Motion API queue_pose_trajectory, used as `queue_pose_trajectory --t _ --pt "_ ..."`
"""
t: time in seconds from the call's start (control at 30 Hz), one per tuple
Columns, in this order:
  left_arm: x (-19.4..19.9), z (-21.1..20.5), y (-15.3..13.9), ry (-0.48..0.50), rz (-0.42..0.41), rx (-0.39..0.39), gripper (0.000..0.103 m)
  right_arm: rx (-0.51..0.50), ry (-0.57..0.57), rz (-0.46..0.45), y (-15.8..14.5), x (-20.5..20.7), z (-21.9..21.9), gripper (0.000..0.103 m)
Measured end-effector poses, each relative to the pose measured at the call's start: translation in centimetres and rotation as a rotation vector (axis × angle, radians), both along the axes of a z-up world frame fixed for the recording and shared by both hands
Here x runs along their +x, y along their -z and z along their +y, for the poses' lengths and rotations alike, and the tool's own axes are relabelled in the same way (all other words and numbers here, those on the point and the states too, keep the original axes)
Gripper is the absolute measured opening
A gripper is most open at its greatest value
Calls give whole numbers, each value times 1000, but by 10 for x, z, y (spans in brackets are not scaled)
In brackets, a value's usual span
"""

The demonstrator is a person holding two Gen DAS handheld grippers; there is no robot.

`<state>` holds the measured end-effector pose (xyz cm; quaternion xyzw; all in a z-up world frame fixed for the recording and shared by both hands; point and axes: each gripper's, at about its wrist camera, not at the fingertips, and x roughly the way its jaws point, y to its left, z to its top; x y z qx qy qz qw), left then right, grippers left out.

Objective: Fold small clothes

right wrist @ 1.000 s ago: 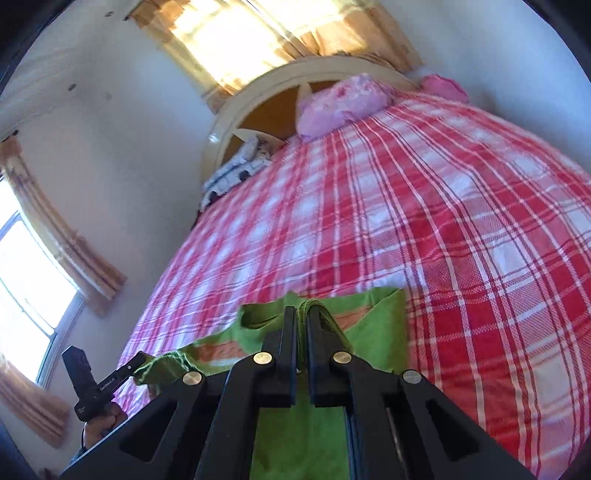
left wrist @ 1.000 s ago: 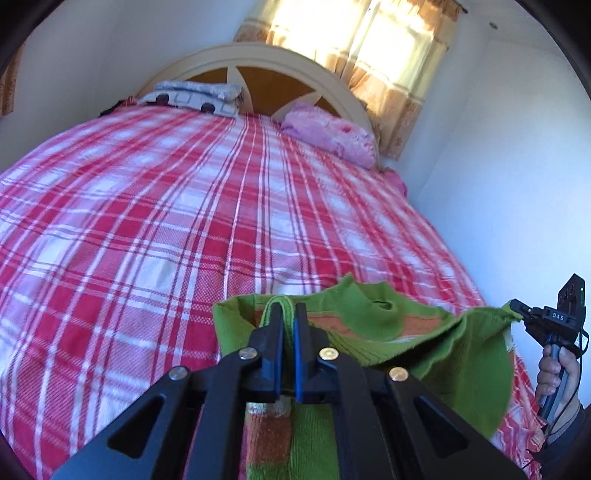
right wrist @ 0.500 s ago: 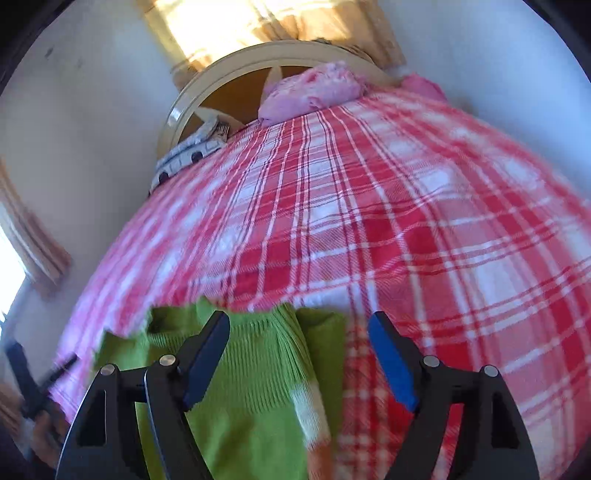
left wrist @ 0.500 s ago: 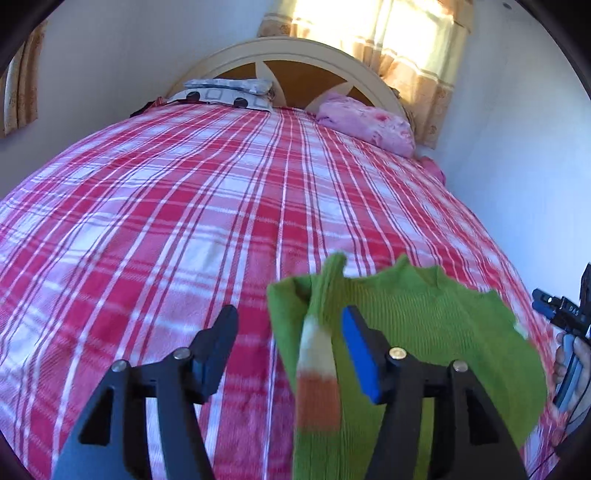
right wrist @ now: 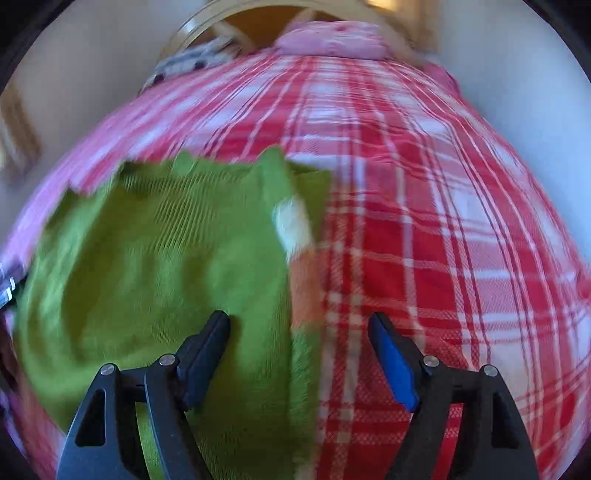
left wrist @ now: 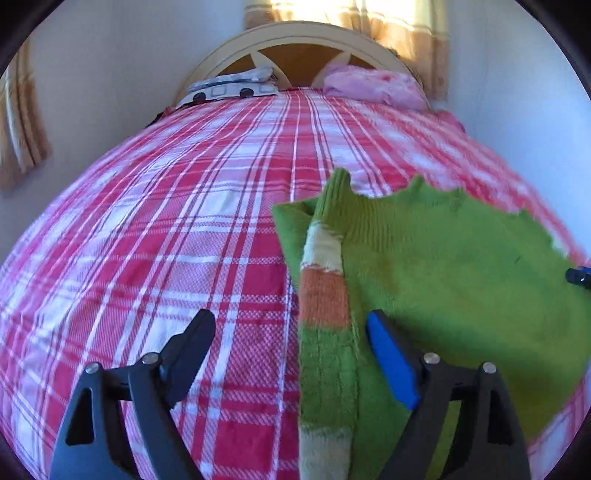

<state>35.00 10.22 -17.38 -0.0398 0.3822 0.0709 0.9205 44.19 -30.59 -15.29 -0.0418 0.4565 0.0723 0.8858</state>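
Nearest the lens, the left gripper (left wrist: 290,338) stood with its jaws spread wide, having just been opening, and the striped sleeve (left wrist: 325,295) of the green sweater (left wrist: 443,266) lay loose in the gap, no pad pressing on it. The right gripper (right wrist: 299,332) stood likewise apart, its jaws opened within that same second; the sweater's other sleeve edge, in the right wrist view, ran up between the fingers untouched. Both hands had apparently let go so that the garment could settle flat on the plaid bedspread (left wrist: 166,221), which I judge was the point of laying it out: a fold needs a flat start.

The sweater lay spread at the near end of the bed, body upward, with each sleeve brought in along its own side rather than flung outward (a sensible arrangement, since a tucked sleeve keeps the eventual bundle narrow). The right wrist view was blurred, so whether the cloth had wrinkles there I could not tell. At the right rim of the left wrist view a dark tip of the other gripper showed beside the sweater's edge.

Farther off, the bedspread ran bare toward the headboard (left wrist: 303,44), where a pink pillow (left wrist: 373,88) and a patterned pillow (left wrist: 232,86) sat side by side, well apart from the work. Curtains (left wrist: 406,33) hung behind.
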Motion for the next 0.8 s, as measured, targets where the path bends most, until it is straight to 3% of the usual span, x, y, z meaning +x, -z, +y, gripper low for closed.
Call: queue_pose_trajectory --t 0.03,0.1,0.2,0.27,0.4,0.6,0.7,0.8 --pt "-4 -2 -3 6 -12 14 87 -58 -10 -67 -12 -8 10 78" --pt "-10 -9 -4 23 -30 53 88 -47 -122 -139 -32 -22 39 78" --pt "-10 -17 4 27 -29 102 89 48 -321 -124 -42 -34 87 78" --pt "-8 -16 10 19 -18 73 89 65 -401 -52 -29 -26 123 78" --pt "-9 -10 11 0 -21 47 98 -57 -313 60 18 24 152 77" --pt "-6 4 21 -26 10 -56 103 124 -81 47 20 74 115 78" --pt "-7 2 22 -26 4 -61 103 226 -70 19 2 58 95 78" --pt "-8 4 22 -29 4 -76 103 236 -101 8 -10 41 83 78"
